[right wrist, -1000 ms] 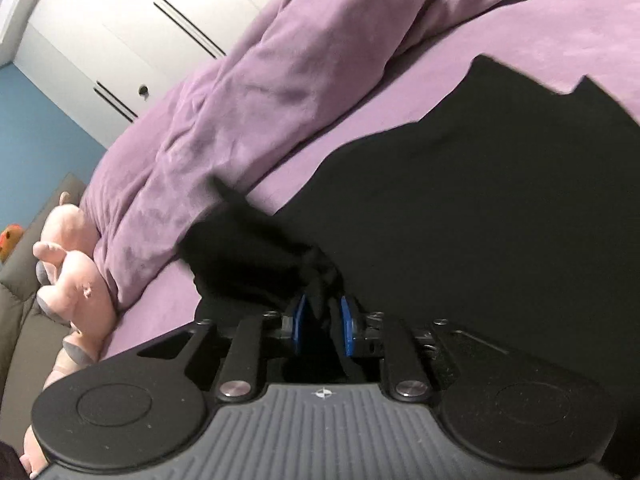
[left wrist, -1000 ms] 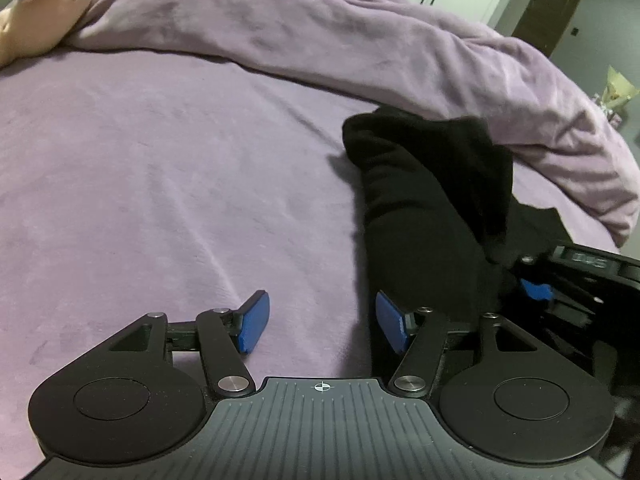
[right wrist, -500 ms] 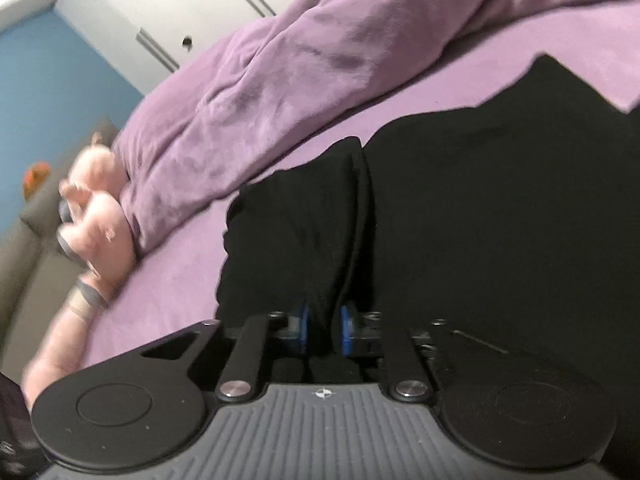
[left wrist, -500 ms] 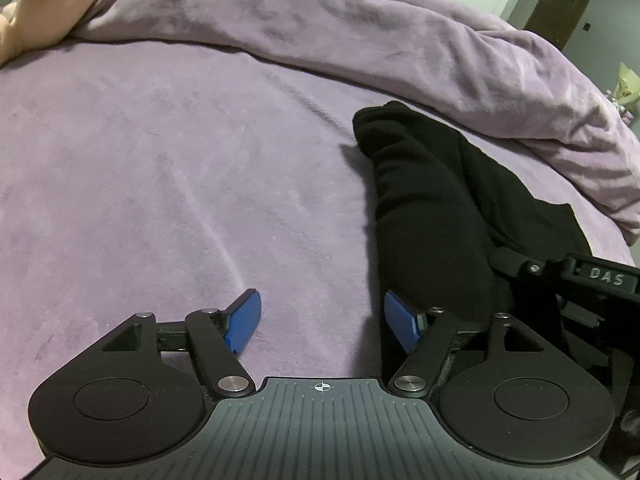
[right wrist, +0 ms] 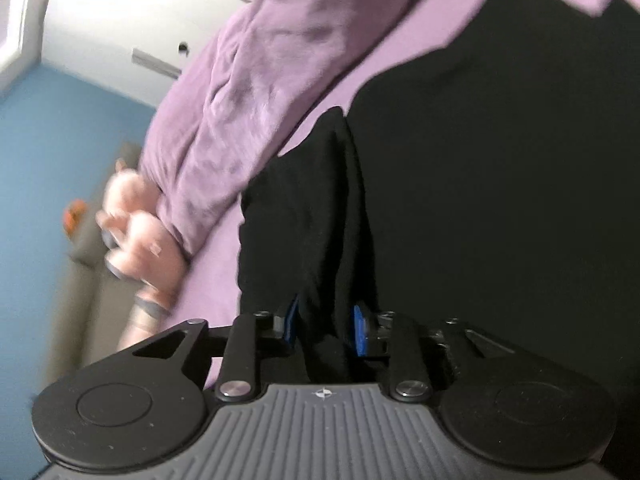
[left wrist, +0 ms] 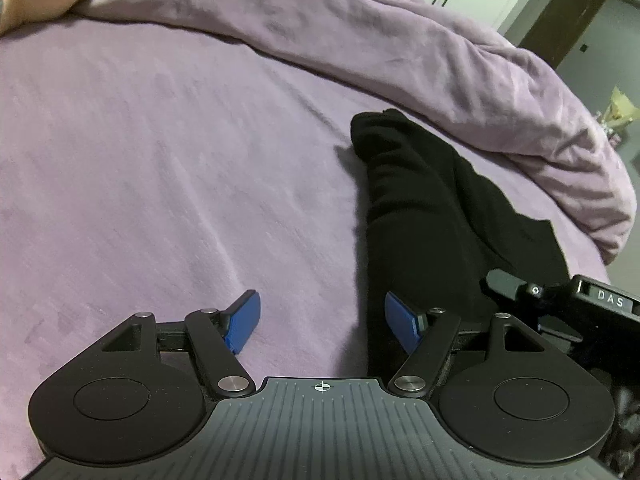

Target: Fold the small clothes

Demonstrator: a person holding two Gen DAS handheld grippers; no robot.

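A black garment point(left wrist: 424, 208) lies on the purple bed sheet point(left wrist: 160, 160), one side folded over into a long thick band. My left gripper point(left wrist: 320, 322) is open and empty, low over the sheet at the garment's near left edge, its right pad touching the fabric. In the right wrist view the garment point(right wrist: 500, 160) fills the right half. My right gripper point(right wrist: 326, 326) has the folded black edge between its blue pads, the jaws a little parted. The right gripper's body point(left wrist: 580, 308) shows in the left wrist view, resting on the garment.
A bunched purple duvet point(left wrist: 400, 48) runs along the far side of the bed, close behind the garment. A pink plush toy point(right wrist: 136, 232) lies at the bed's far left end. White wardrobe doors point(right wrist: 132, 20) and a blue wall stand beyond.
The right gripper carried the lifted black fold over and laid it down flat along the garment, and its jaws have parted slightly. The left gripper stayed open and hardly moved.
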